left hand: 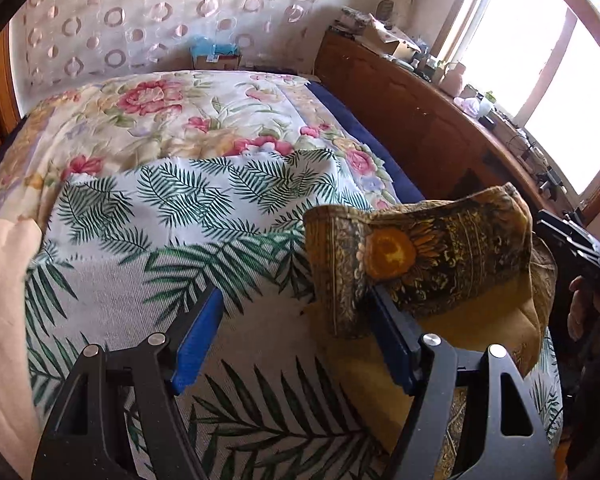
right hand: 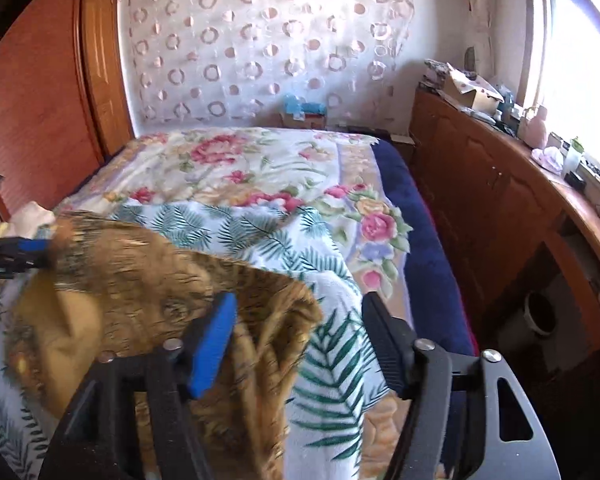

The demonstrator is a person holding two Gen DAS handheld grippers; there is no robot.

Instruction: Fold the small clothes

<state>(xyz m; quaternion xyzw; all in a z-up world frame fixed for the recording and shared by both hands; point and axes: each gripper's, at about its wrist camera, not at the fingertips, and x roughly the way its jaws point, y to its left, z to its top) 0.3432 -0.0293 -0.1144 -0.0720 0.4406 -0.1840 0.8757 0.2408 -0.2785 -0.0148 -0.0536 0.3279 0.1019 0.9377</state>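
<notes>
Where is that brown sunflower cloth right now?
The brown sunflower cloth lies on the palm-leaf sheet near the bed's right edge, right of centre in the left wrist view.

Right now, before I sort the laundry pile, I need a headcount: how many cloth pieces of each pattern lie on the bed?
Sunflower-print brown garment: 1
Palm-leaf cloth: 1
Rose-print bedspread: 1
Plain peach cloth: 1
Total: 4
</notes>
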